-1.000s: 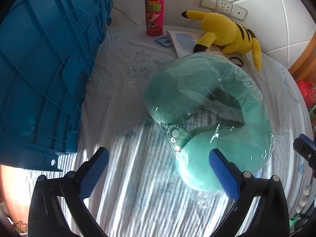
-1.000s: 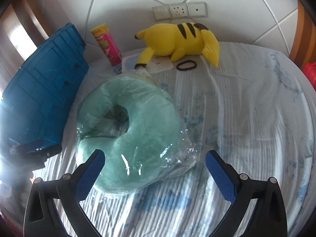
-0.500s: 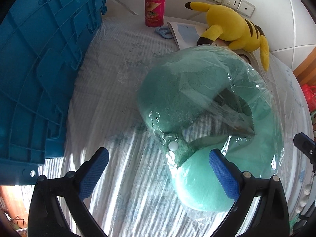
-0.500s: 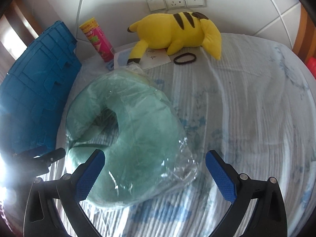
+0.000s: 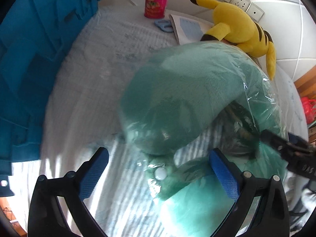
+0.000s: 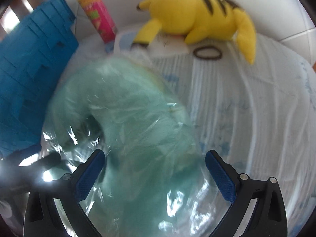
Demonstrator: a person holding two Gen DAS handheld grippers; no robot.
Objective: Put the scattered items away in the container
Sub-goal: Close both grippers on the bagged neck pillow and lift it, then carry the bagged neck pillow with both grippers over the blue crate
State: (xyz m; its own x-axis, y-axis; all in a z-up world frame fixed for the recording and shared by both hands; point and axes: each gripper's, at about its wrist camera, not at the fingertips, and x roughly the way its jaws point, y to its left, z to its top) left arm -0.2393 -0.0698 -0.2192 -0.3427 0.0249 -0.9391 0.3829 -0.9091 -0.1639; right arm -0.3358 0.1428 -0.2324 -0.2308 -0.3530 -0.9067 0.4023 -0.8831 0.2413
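Two wide-open tools, left tool (image 5: 158,169) and right tool (image 6: 154,169), straddle the bagged green neck pillow (image 6: 126,118) on the bed; best pinch plush, not slippery film.

Fuzzy teal plush neck pillow (image 5: 197,90) in crinkled glossy clear plastic wrap, soft matt yellow plush toy (image 5: 239,31) far right, ribbed matt blue plastic crate (image 5: 29,63) left, ridged white-and-blue cloth sheet (image 6: 246,108), glossy pink crisp tube (image 5: 156,0), knurled blue finger pads (image 5: 223,175).

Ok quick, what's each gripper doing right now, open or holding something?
Left gripper: open, holding nothing, one end of the bagged neck pillow between its fingers.
Right gripper: open, straddling the pillow, not clamped.
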